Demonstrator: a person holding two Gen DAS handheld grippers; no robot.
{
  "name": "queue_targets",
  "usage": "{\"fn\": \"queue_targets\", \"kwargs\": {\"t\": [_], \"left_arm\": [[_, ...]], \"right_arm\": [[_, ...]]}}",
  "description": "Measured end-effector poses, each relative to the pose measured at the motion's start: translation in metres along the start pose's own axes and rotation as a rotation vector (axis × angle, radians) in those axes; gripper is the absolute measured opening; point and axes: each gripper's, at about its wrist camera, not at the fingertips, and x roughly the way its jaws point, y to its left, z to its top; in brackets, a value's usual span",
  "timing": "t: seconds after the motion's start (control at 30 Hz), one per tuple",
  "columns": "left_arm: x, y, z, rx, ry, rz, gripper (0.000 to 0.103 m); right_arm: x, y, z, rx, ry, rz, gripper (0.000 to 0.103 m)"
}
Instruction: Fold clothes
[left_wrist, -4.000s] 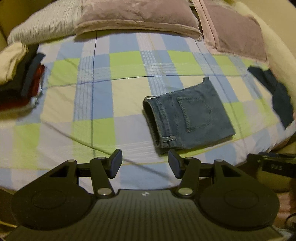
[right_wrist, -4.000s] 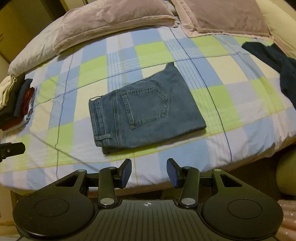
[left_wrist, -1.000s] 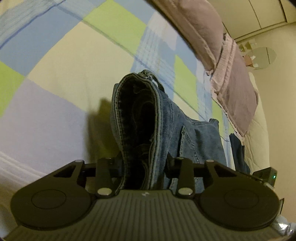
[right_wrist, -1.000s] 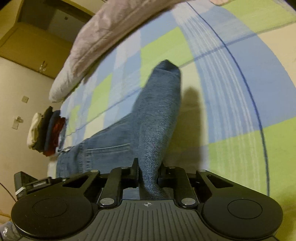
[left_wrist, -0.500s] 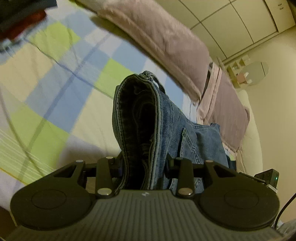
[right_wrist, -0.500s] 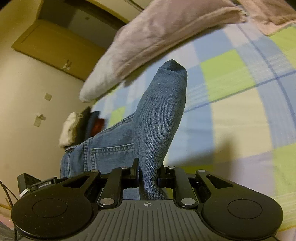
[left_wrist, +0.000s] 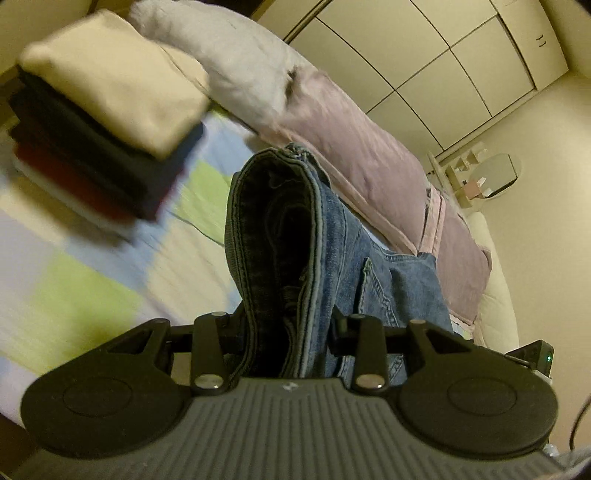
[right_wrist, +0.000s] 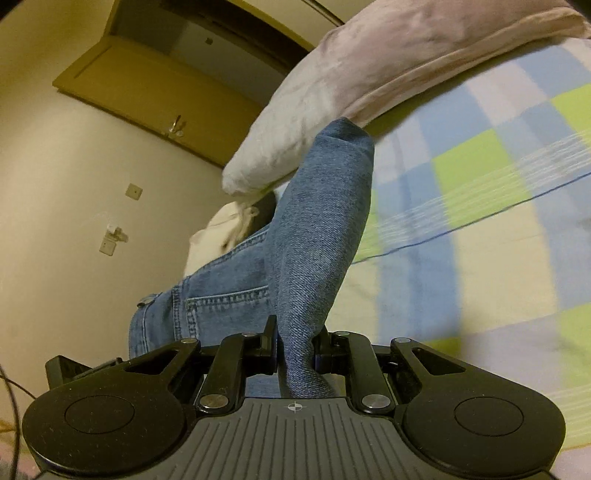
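The left tongs (left_wrist: 282, 328) stand partly apart, clamped on the thick waistband end of one pair of folded jeans (left_wrist: 332, 251). The right tongs (right_wrist: 295, 347) are nearly together, clamped on the thinner folded end of the same jeans (right_wrist: 314, 240). The jeans hang between the two tongs above the bed (left_wrist: 74, 295), their long axis running from one tongs to the other, back pocket facing up. One stack of folded clothes (left_wrist: 99, 122) sits on the checked sheet ahead of the left tongs, and two pillows (left_wrist: 351, 147) lie along the head of the bed.
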Motion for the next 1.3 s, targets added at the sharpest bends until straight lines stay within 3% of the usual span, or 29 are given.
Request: {"fn": "queue_targets", "kwargs": {"t": [0.13, 0.27, 0.43, 0.73, 0.9, 1.2, 1.3], "left_arm": [[-0.038, 0.048, 0.053, 0.011, -0.011, -0.004, 0.032], [-0.062, 0.086, 0.114, 0.029, -0.029, 0.005, 0.032], [-0.072, 0.123, 0.191, 0.022, -0.06, -0.024, 0.032], [-0.059, 0.158, 0.313, 0.031, -0.083, -0.08, 0.033], [-0.031, 0.188, 0.336, -0.002, -0.038, -0.07, 0.033], [0.016, 0.24, 0.34, -0.068, 0.073, -0.059, 0.033], [0.032, 0.256, 0.339, -0.068, 0.105, -0.047, 0.038]], "right_arm": [[0.062, 0.064, -0.009, 0.017, -0.034, 0.01, 0.015], [0.121, 0.113, 0.005, 0.039, -0.03, 0.028, 0.015], [0.185, 0.163, 0.042, 0.03, -0.042, 0.054, 0.015], [0.265, 0.208, 0.129, 0.051, -0.059, 0.099, 0.016], [0.305, 0.203, 0.152, 0.073, -0.02, 0.071, 0.016], [0.352, 0.167, 0.149, 0.151, 0.062, -0.007, 0.016], [0.366, 0.152, 0.144, 0.166, 0.083, -0.044, 0.016]]}}
